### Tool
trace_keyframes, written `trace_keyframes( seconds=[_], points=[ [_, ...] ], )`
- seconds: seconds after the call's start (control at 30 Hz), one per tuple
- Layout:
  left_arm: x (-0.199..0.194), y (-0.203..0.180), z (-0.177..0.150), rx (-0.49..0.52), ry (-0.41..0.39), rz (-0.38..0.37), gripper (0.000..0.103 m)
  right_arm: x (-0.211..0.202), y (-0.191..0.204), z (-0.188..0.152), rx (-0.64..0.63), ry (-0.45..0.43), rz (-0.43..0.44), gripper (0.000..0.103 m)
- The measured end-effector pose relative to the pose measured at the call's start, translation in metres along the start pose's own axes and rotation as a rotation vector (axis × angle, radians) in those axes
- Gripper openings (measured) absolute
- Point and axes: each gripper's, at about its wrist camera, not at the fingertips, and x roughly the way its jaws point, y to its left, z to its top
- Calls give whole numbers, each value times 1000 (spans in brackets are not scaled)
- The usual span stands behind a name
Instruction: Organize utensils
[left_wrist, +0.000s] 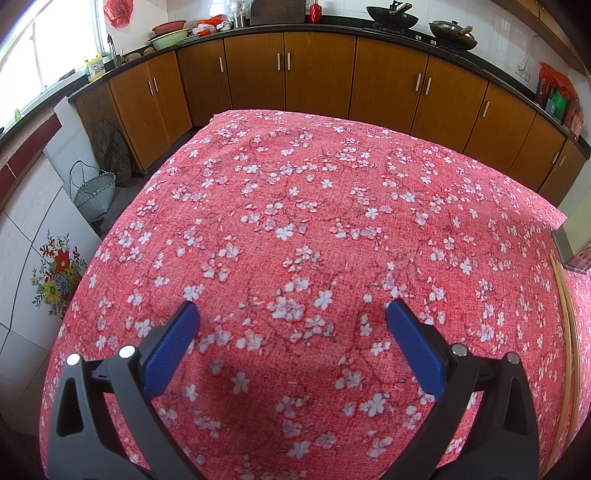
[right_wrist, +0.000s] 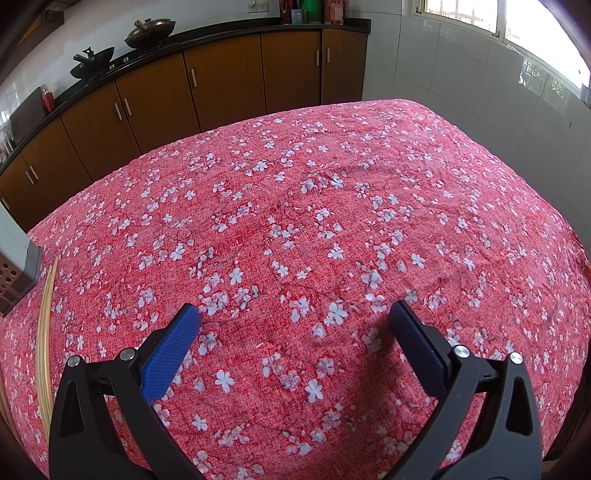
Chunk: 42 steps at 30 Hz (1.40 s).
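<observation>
1. Plainly, both grippers hang empty over a table: the left gripper (left_wrist: 291, 308) and the right gripper (right_wrist: 293, 312) each have their blue pads spread wide, with nothing between them but the red flowered tablecloth (left_wrist: 295, 206).

2. Between the two tools lie the chopsticks (left_wrist: 567, 332), pale wooden sticks resting flat on the cloth. They show at the far right edge of the left camera's view and at the far left edge of the right camera's view (right_wrist: 43, 332), so neither gripper points at them.

3. Their long axis runs roughly away from the person, about parallel to the way both grippers face, with the far tips ending just beside a metal utensil holder (left_wrist: 574, 251). That holder, grey with a perforated side, stands at the far end of the sticks (right_wrist: 16, 266); only a corner of it is visible in either view.

4. Judging from these views, the sorting has not begun: the sticks lie outside the holder and no tool touches them.

5. Which hand is nearer cannot be told, since the sticks sit equally far toward the edge in both views. Either gripper would likely have to swing inward and close across the sticks' narrow width.

6. Beyond the table, brown kitchen cabinets (left_wrist: 317, 74) line the wall under a dark counter carrying woks (left_wrist: 393, 16).
</observation>
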Motion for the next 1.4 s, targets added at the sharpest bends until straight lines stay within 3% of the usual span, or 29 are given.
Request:
trace_keyframes(
  seconds=[1.2, 1.4],
  points=[
    [0, -1, 1, -4, 1, 2, 99, 0, 0, 0, 0, 0, -1, 101],
    [-1, -5, 1, -60, 3, 42, 99, 11, 3, 0, 29, 12, -74, 101]
  ],
)
